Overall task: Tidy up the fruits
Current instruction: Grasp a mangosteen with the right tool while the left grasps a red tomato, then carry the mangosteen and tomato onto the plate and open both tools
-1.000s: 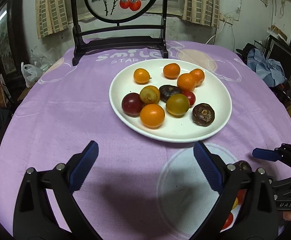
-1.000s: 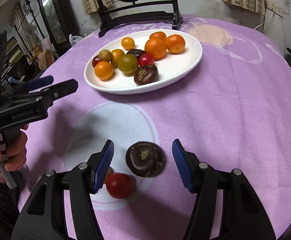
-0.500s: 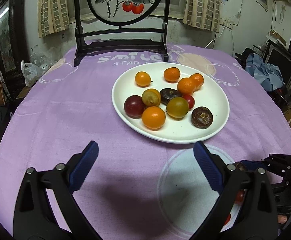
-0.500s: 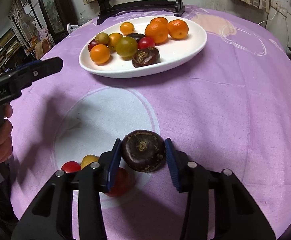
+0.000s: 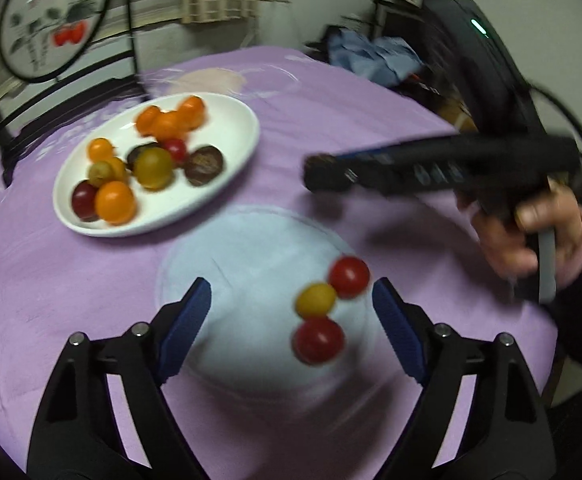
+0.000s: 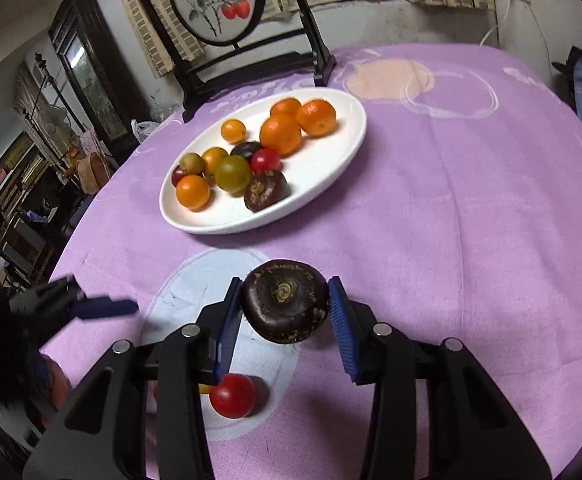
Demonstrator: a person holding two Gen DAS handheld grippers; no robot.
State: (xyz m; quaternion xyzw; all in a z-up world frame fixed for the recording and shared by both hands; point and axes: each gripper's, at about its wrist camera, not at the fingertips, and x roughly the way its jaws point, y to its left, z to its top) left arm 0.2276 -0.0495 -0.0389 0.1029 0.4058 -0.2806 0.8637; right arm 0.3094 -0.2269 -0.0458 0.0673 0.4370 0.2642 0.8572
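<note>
My right gripper (image 6: pixel 285 312) is shut on a dark brown water chestnut (image 6: pixel 286 306) and holds it above the purple tablecloth; it also shows in the left wrist view (image 5: pixel 323 172), blurred. My left gripper (image 5: pixel 291 320) is open and empty, low over the cloth, with two red cherry tomatoes (image 5: pixel 349 277) (image 5: pixel 318 340) and a yellow one (image 5: pixel 315 300) between its fingers. One red tomato (image 6: pixel 233 395) lies under the right gripper. A white plate (image 6: pixel 331 168) (image 5: pixel 235 148) holds several oranges, tomatoes and dark chestnuts.
A dark wooden stand with a round painted screen (image 6: pixel 215 0) stands behind the plate at the table's far edge. Blue cloth (image 5: pixel 375 56) lies on furniture beyond the table's right edge. The person's hand (image 5: pixel 531 232) holds the right gripper.
My right gripper has lifted the chestnut off the cloth. My left gripper has swung right, so the loose tomatoes now lie between its fingers.
</note>
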